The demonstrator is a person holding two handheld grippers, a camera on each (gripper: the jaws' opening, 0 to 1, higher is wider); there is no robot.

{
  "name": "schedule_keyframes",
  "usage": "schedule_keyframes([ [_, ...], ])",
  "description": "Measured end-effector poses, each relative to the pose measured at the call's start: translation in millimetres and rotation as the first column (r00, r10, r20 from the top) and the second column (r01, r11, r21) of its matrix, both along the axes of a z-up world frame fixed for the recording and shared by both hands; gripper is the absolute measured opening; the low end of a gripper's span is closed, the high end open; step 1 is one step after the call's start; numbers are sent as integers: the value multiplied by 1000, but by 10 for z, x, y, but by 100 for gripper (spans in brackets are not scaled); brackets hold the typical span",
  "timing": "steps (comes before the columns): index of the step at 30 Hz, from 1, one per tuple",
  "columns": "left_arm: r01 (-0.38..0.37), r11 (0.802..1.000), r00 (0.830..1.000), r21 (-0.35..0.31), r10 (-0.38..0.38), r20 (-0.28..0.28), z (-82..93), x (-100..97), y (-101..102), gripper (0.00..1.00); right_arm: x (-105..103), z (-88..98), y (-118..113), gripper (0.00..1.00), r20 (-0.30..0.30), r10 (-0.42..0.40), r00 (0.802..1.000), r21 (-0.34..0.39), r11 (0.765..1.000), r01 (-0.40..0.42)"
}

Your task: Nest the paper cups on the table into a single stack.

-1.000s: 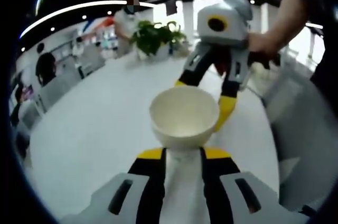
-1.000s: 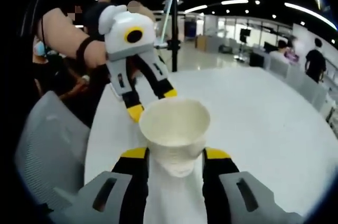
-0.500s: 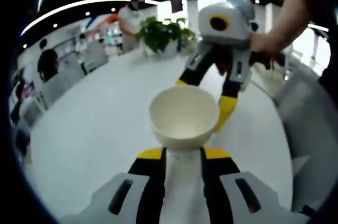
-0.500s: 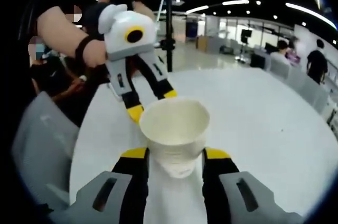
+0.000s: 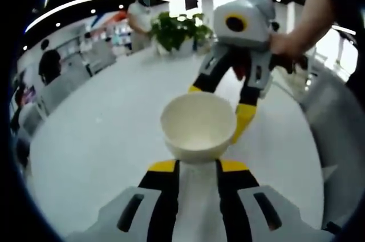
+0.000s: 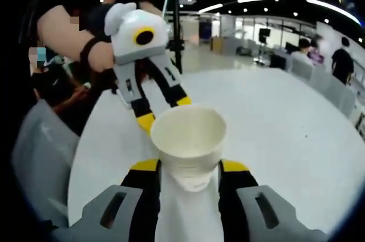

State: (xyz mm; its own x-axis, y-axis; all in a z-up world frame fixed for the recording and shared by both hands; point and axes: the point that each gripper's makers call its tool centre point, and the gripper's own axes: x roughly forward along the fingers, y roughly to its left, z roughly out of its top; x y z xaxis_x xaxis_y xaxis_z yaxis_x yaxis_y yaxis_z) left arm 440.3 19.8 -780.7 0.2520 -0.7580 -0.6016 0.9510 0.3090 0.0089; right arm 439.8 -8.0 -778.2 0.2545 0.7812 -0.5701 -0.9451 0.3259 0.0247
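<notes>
White and round, the table [image 5: 102,139] is sitting in a big bright room with a green plant [image 5: 179,28] at its far edge. Both grippers are holding up one stack of paper cups [image 5: 198,125] over the table, away from its edges. In the left gripper view, the left gripper [image 5: 197,169] is squeezing the bottom of the stack, and the right gripper [image 5: 219,111] is reaching in from across, its jaws hugging the cup walls. A grey chair [image 6: 37,145] is standing beside the table.
</notes>
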Motion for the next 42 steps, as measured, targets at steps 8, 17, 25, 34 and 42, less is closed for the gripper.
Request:
schedule_keyframes([
  [8,-2,1000,1000,-9,2,5,-2,24,-13,23,23,-30,-20,36,-18,-26,999,16,1000,27],
  [17,-3,1000,1000,-14,3,7,6,30,-18,25,24,-29,-19,37,-11,-38,999,16,999,38],
  [25,-26,1000,999,-16,27,22,31,90,8,31,77,-35,-57,42,10,-58,998,-2,998,58],
  [34,-43,999,998,-2,43,37,77,69,131,34,22,-19,-222,52,-12,-125,992,7,992,125],
  [42,-100,994,992,-51,103,69,317,-5,237,39,-141,115,-406,65,-12,-194,981,20,981,195],
])
